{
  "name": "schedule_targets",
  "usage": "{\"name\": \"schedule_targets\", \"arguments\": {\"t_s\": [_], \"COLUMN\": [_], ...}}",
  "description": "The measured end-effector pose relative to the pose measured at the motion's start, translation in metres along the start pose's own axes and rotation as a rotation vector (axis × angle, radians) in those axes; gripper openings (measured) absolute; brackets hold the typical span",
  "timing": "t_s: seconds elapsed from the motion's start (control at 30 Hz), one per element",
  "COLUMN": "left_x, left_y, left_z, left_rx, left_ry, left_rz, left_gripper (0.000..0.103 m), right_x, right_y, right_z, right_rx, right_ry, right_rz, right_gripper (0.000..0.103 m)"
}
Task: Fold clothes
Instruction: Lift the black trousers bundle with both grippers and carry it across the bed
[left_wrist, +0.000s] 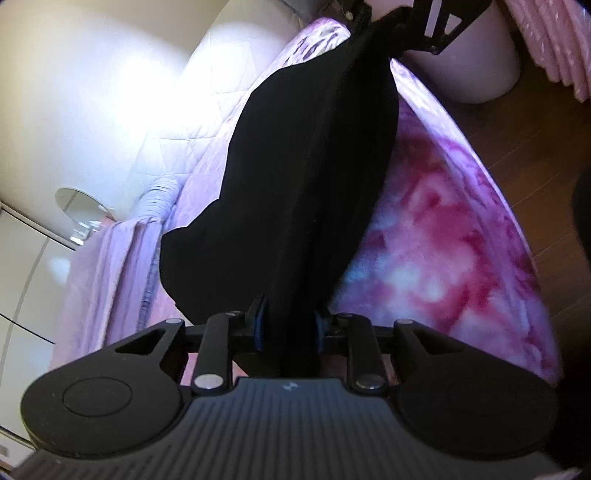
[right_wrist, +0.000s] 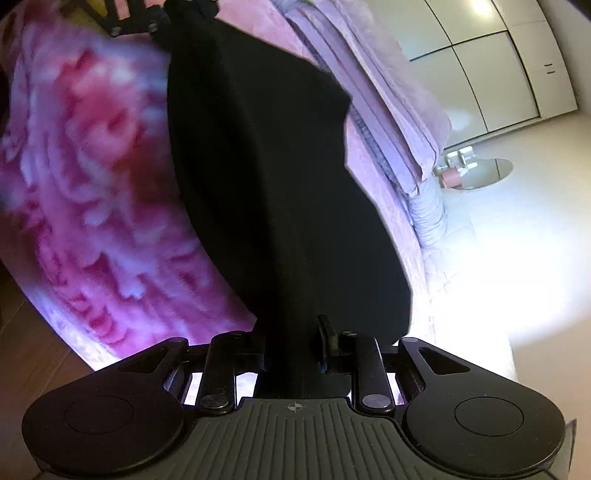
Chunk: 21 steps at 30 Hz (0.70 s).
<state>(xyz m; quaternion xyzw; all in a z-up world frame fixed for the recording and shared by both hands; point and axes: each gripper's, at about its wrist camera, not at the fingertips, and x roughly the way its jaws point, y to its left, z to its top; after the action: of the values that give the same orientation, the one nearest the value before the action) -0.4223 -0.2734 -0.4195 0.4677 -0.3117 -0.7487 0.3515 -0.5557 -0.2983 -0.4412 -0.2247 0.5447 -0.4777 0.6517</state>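
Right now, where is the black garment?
In both wrist views the black garment hangs stretched between the left gripper and the right gripper, above the pink blanket.

The left gripper (left_wrist: 289, 325) pinches a black garment (left_wrist: 295, 177) between its blue-padded fingers (left_wrist: 260, 325); the cloth stretches away to the right gripper (left_wrist: 373, 26), above a pink tie-dye fleece blanket (left_wrist: 436, 258); lilac bedding (left_wrist: 110, 258) lies left.

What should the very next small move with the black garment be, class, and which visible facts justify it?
Probably lower it flat onto the pink blanket. The left gripper and right gripper each pinch one end of the black garment, which stretches between them above the bed, so laying it down seems the step before any fold.
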Motion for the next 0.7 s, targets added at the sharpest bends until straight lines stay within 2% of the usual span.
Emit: {"name": "schedule_targets", "arguments": {"t_s": [0.1,0.27,0.7], "left_x": [0.001,0.006,0.004], "left_y": [0.007,0.01,-0.002], "left_z": [0.004,0.007,-0.003], "left_rx": [0.011,0.031,0.017], "left_ry": [0.015,0.046,0.091], "left_rz": [-0.017,-0.04,-0.027], "left_gripper": [0.025,0.026,0.032], "right_x": [-0.001,0.003,0.008], "right_y": [0.006,0.013,0.017], "right_z": [0.002,0.008,0.003], "right_rx": [0.036,0.03,0.017], "right_ry": [0.024,0.068,0.047], "right_rz": [-0.036,-0.027,0.001], "right_gripper": [0.029,0.037,0.038]}}
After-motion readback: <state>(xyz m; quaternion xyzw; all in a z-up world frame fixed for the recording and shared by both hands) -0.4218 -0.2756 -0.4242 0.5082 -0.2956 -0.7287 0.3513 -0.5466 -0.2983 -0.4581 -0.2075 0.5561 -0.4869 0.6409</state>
